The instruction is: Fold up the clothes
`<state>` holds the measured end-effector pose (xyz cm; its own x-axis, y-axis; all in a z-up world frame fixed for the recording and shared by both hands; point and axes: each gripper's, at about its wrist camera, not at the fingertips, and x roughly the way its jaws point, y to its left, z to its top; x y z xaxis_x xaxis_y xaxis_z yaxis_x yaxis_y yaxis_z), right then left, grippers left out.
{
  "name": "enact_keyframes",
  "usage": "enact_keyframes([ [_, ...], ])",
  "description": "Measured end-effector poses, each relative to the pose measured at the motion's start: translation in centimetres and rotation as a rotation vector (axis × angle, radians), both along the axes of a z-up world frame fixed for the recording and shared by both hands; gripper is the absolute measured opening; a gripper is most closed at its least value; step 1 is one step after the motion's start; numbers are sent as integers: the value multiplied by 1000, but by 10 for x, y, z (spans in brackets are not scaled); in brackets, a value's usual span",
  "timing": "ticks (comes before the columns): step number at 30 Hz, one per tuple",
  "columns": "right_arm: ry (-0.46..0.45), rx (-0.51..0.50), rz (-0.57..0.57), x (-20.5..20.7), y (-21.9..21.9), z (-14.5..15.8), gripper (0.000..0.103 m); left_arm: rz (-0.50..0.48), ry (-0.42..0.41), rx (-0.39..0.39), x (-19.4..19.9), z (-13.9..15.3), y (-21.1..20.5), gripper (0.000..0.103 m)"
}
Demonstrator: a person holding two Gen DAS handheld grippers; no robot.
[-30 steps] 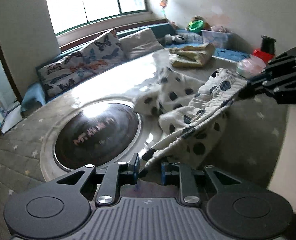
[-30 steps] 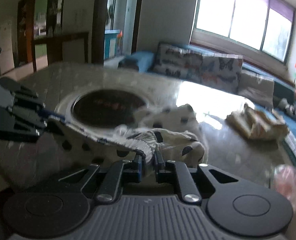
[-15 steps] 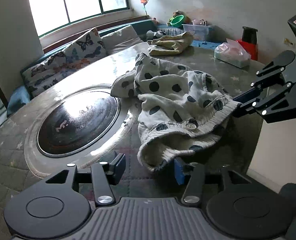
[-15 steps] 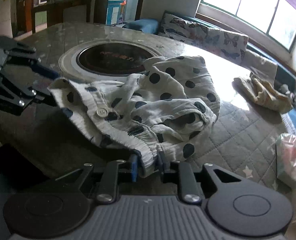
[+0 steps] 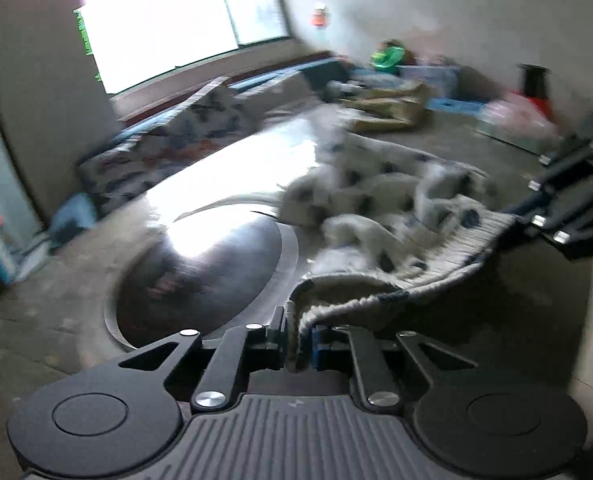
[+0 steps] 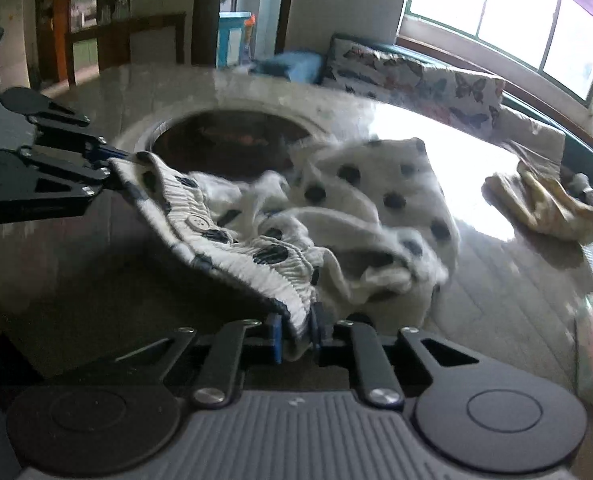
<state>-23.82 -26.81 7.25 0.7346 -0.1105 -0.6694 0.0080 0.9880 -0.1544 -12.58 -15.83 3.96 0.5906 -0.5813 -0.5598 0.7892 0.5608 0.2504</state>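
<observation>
My left gripper (image 5: 296, 338) and right gripper (image 6: 296, 332) each pinch an end of the polka-dot shorts' (image 6: 368, 216) ribbed waistband, the limp, light cloth sagging onto the table (image 6: 496, 292)

A round table (image 6: 496, 280) under a quilted, star-dotted cover fills the room, with a dark glass disc (image 5: 200, 268) set into its middle and window glare bouncing off the surface. Behind it runs a bench seat lined with butterfly-print cushions (image 6: 416, 80) below a wide bright window (image 5: 176, 20), and a crumpled yellowish cloth (image 6: 544, 204) lies on the table's far side, well apart from the disc. Along the back wall, blurred, sit a green toy (image 5: 388, 56), a clear storage bin (image 5: 432, 76), a black-and-red jug (image 5: 534, 84) and a pinkish bag (image 5: 516, 120).
</observation>
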Motion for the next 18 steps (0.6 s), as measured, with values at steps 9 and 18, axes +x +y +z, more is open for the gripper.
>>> enact_keyframes([
  [9,-162,29,83,67,15,42,10,194,-165,-97,56,69,40,11],
  [18,-163,-3,248,75,55,44,10,209,-179,-52,25,58,103,11],
])
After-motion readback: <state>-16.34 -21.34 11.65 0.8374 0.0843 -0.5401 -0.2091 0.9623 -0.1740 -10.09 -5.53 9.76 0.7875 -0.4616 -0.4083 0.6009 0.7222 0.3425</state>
